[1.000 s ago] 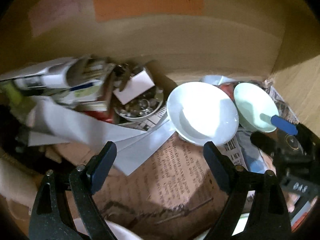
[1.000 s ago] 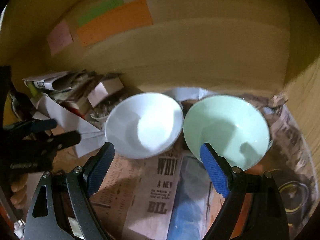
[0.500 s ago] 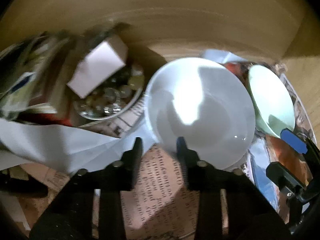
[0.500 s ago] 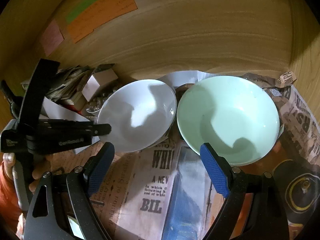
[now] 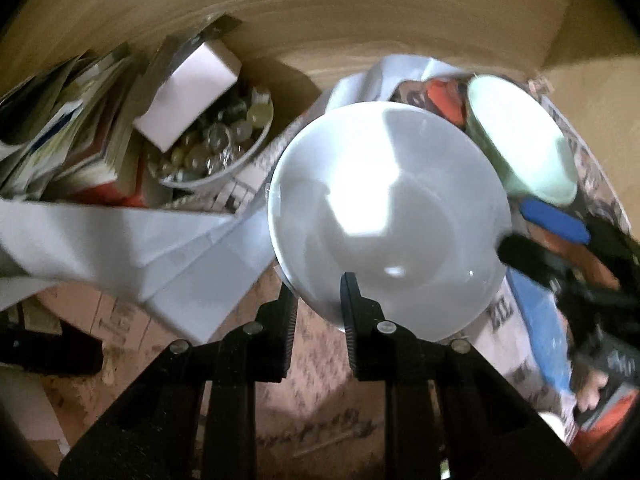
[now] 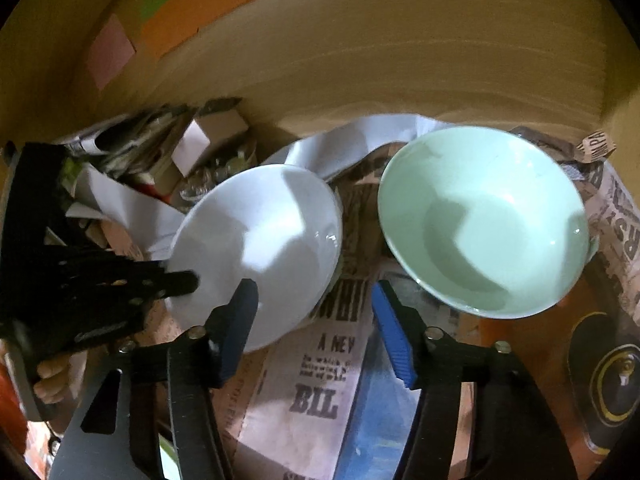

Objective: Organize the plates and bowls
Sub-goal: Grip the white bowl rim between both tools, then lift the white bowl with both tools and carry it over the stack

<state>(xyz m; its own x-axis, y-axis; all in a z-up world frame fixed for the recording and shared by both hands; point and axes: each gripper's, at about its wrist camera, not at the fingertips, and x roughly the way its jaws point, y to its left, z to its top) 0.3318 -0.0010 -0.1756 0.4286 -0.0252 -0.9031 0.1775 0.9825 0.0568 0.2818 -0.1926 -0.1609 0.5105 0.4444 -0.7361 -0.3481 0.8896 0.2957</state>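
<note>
- Nearest in the left wrist view, the left gripper point(image 5: 318, 288) has its black fingers point(image 5: 352, 300) drawn close on the near rim of the white bowl point(image 5: 388, 216), one inside the rim and one outside; the log has them still closing slightly, and the pads appear to pinch the rim.
- The right wrist view shows the same hold from the side: the left gripper point(image 6: 182, 280) reaches in from the left, its finger tip lying over the white bowl point(image 6: 260, 248), with part of a hand point(image 6: 48, 376) below it.
- Only the right wrist view shows the right gripper point(image 6: 316, 304) plainly: its blue-padded fingers point(image 6: 390, 332) are closing with nothing between them but the newspaper point(image 6: 320, 380) lining the surface; the near rim of the green bowl point(image 6: 484, 224) lies just beyond the right finger.
- In the left wrist view the green bowl point(image 5: 520, 140) appears only as a blurred sliver at far right, with one blue pad point(image 5: 554, 220) in front of it.
- Farther left, the left wrist view alone looks into a small bowl of glass marbles point(image 5: 208, 148) with a white box point(image 5: 188, 96) resting on it.
- Farthest back, only the right wrist view catches the orange, green and pink paper notes point(image 6: 208, 8) on the wooden wall.
</note>
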